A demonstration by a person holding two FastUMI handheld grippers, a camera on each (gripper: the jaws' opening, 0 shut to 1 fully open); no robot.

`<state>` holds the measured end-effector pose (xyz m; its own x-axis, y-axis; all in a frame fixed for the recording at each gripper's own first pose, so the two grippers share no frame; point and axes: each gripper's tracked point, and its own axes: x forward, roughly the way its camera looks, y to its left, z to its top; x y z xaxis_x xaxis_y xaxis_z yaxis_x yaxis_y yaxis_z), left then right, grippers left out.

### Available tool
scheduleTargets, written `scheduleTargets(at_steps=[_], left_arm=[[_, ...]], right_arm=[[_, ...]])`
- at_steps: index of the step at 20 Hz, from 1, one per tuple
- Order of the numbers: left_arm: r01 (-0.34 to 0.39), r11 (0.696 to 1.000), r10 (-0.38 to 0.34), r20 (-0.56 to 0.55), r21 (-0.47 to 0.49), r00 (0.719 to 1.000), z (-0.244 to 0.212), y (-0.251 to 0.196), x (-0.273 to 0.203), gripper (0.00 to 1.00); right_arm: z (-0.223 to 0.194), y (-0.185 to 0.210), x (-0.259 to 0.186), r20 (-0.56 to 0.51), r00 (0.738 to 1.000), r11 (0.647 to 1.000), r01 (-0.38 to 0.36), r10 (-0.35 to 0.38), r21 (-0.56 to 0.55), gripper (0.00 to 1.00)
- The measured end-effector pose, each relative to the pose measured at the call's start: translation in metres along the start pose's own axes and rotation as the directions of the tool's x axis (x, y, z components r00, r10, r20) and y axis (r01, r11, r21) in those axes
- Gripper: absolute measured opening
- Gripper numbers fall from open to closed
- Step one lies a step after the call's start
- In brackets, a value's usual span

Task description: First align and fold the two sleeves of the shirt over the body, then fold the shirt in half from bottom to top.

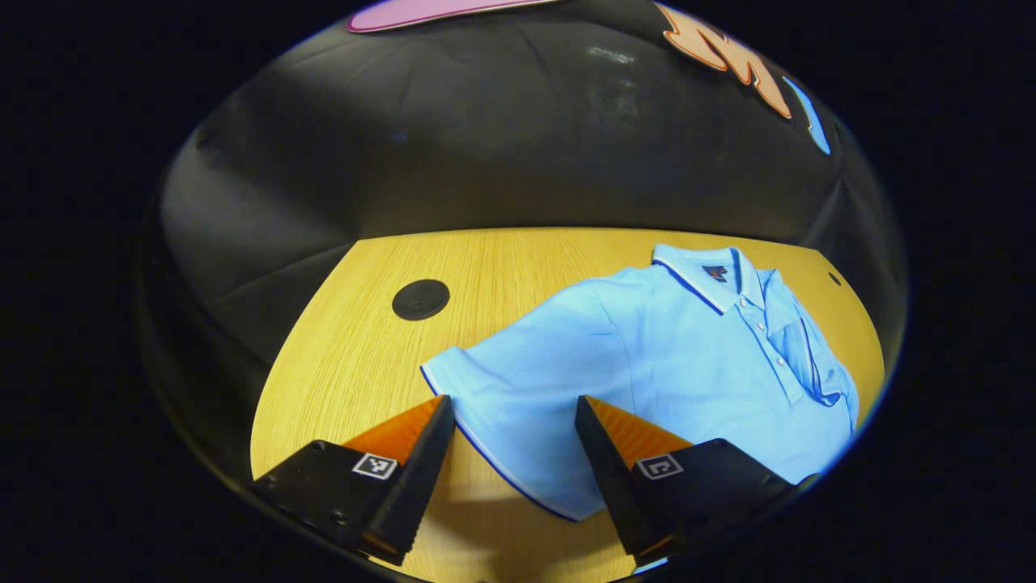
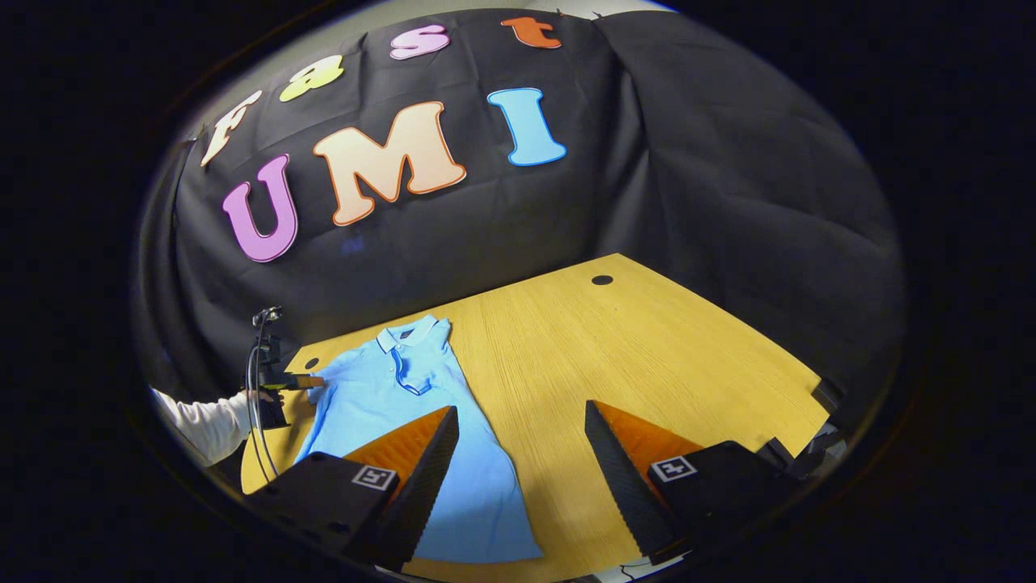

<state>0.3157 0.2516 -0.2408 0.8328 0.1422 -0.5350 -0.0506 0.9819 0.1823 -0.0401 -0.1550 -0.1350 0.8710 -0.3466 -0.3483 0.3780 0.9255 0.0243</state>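
Item: light blue polo shirt [image 1: 647, 364], laid flat on a wooden table [image 1: 364, 356]. In the left gripper view the collar [image 1: 704, 279], trimmed with a dark line, is pointed toward the far edge of the table, and the button placket is seen running down from it. One short sleeve [image 1: 477, 389] is spread outward on the wood, its hem edged in dark blue. On the opposite side the fabric appears to be turned in over the body, though this cannot be confirmed at the distorted rim of the view.

Left gripper [image 1: 514, 433]: fingers spread apart, nothing held between them. The spread sleeve and its hem are seen in the gap between the fingers; contact with the cloth cannot be judged.

Right gripper [image 2: 522, 449]: fingers likewise parted and empty, held over the near part of the table beside the lower body of the shirt [image 2: 453, 453]. In the right gripper view the shirt is seen lengthwise, collar far and hem near.

Also recorded in the right gripper view: the left gripper [image 2: 312, 380] at the far sleeve of the shirt, held by a hand with a white sleeve [image 2: 206, 421], a cable hanging below it.

Fixtures: a round black grommet [image 1: 421, 299] set in the table beyond the sleeve; black cloth wall [image 1: 486, 146] behind the table.
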Motion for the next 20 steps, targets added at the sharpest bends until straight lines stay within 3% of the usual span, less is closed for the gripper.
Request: scheduleTargets(at_steps=[3, 5, 6, 7, 8, 10, 13, 15, 16, 17, 20], left_arm=[[0.012, 1.0, -0.013, -0.007, -0.012, 1.0, -0.001, -0.009, 0.002, 0.77], [0.025, 0.999, -0.025, 0.002, -0.026, 1.0, 0.001, -0.014, 0.002, 0.55], [0.032, 0.999, -0.032, 0.003, -0.033, 0.999, 0.001, -0.016, 0.003, 0.39], [0.037, 0.998, -0.037, 0.007, -0.043, 0.999, 0.002, -0.019, 0.003, 0.32], [0.032, 0.998, -0.031, 0.006, -0.049, 0.999, 0.001, -0.02, 0.003, 0.16], [0.002, 0.999, -0.002, -0.008, -0.034, 1.0, 0.001, -0.018, 0.0, 0.04], [0.012, 1.0, -0.011, 0.052, -0.017, 0.999, 0.031, -0.035, -0.016, 0.01], [0.064, 0.998, -0.063, 0.081, 0.0, 0.995, 0.048, -0.065, -0.027, 0.01], [0.09, 0.996, -0.09, 0.088, 0.012, 0.992, 0.054, -0.081, -0.031, 0.02], [0.114, 0.993, -0.116, 0.092, 0.025, 0.989, 0.058, -0.099, -0.033, 0.01], [0.18, 0.98, -0.186, 0.069, 0.084, 0.98, 0.056, -0.155, -0.033, 0.02]], right_arm=[[0.003, -0.009, -0.004, 0.009, 1.0, 1.0, 0.02, -0.02, 0.0, 0.93], [0.002, -0.012, -0.006, 0.01, 1.0, 1.0, 0.026, -0.026, 0.005, 0.93], [0.001, -0.013, -0.007, 0.011, 1.0, 1.0, 0.028, -0.028, 0.005, 0.93], [0.001, -0.015, -0.007, 0.01, 0.999, 1.0, 0.032, -0.032, 0.003, 0.93], [-0.001, -0.017, -0.009, 0.005, 0.999, 0.999, 0.035, -0.035, -0.002, 0.98], [-0.004, -0.016, -0.011, 0.0, 0.999, 0.999, 0.032, -0.033, -0.011, 0.93], [-0.006, -0.016, -0.011, -0.001, 0.999, 0.998, 0.037, -0.037, -0.042, 0.93], [-0.007, -0.011, -0.011, 0.0, 1.0, 0.999, 0.022, -0.022, -0.048, 0.93], [-0.008, -0.01, -0.012, -0.001, 1.0, 0.999, 0.014, -0.014, -0.048, 0.98], [-0.009, -0.008, -0.012, -0.001, 1.0, 0.999, 0.007, -0.007, -0.052, 0.93], [-0.015, -0.002, -0.013, -0.007, 1.0, 0.998, -0.014, 0.014, -0.059, 0.94]])
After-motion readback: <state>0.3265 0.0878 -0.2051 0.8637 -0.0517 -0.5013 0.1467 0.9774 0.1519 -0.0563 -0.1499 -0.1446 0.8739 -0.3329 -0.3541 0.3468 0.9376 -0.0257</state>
